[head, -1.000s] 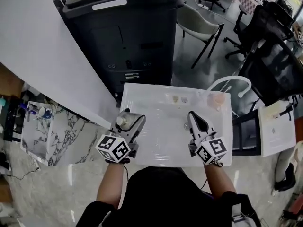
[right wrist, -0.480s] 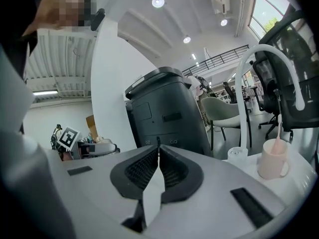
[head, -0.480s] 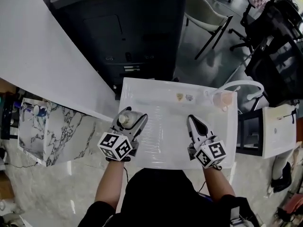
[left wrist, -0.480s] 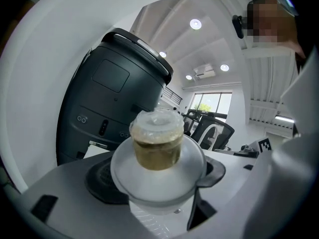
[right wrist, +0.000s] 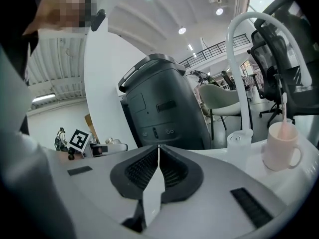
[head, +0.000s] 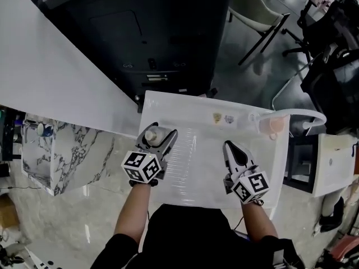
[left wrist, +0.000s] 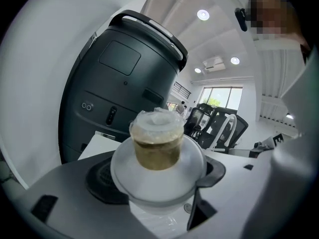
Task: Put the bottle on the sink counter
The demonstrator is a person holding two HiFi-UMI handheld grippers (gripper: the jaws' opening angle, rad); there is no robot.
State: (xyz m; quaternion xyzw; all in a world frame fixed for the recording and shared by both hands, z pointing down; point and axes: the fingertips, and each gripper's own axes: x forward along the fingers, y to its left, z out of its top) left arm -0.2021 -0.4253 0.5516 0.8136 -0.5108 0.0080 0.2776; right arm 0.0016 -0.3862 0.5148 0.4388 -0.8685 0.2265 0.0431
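A white sink counter [head: 196, 175] stands in an office. At its far right corner sits a pale pink mug [head: 273, 125] beneath an arching white faucet [head: 291, 111]; two small objects [head: 217, 117] lie along the far edge.

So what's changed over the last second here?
Both grippers have sunk slightly toward the white counter. Nothing was grabbed or released: the left gripper still clamps the bottle, the right gripper stays shut and empty, the cup hasn't moved.
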